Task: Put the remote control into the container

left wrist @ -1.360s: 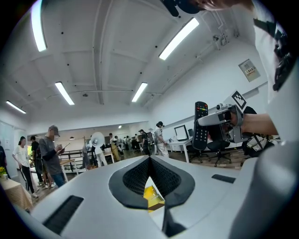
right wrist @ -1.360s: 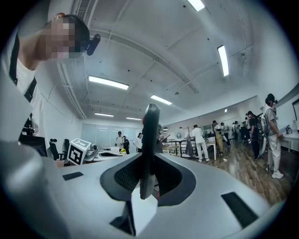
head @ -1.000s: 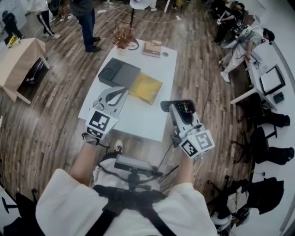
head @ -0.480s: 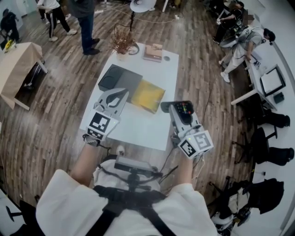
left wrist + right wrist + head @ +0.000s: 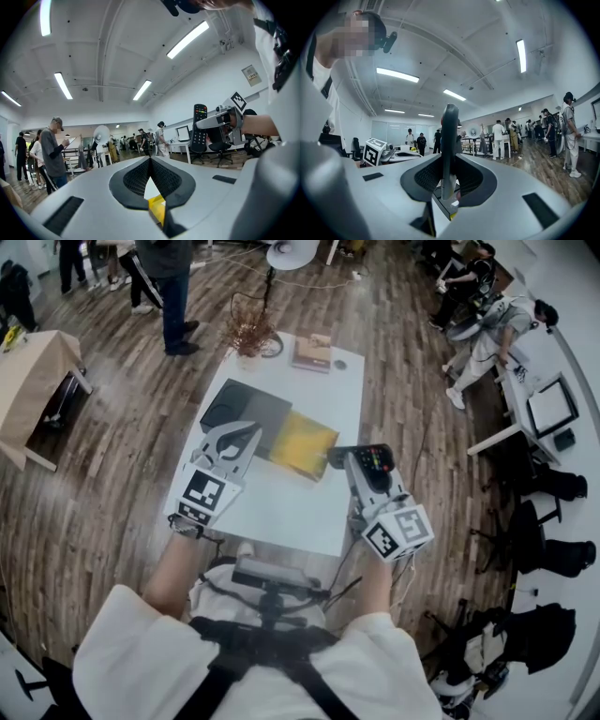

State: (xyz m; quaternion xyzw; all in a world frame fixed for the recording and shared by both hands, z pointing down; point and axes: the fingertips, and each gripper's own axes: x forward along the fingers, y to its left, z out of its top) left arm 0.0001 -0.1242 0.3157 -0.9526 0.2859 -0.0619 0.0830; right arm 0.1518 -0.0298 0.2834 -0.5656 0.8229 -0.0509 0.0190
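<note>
Right claw (image 5: 348, 459) pinching remote control (image 5: 379, 461), left claw (image 5: 251, 433) pressed together, empty, dark container (image 5: 244, 409) on white table (image 5: 281, 507)

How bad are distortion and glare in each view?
Head view: strong fisheye, wood plank floor curves, white rectangular table evenly lit. Left gripper view: ceiling strip lights blown out, black corners. Right gripper view: slim black remote control sharp.
</note>
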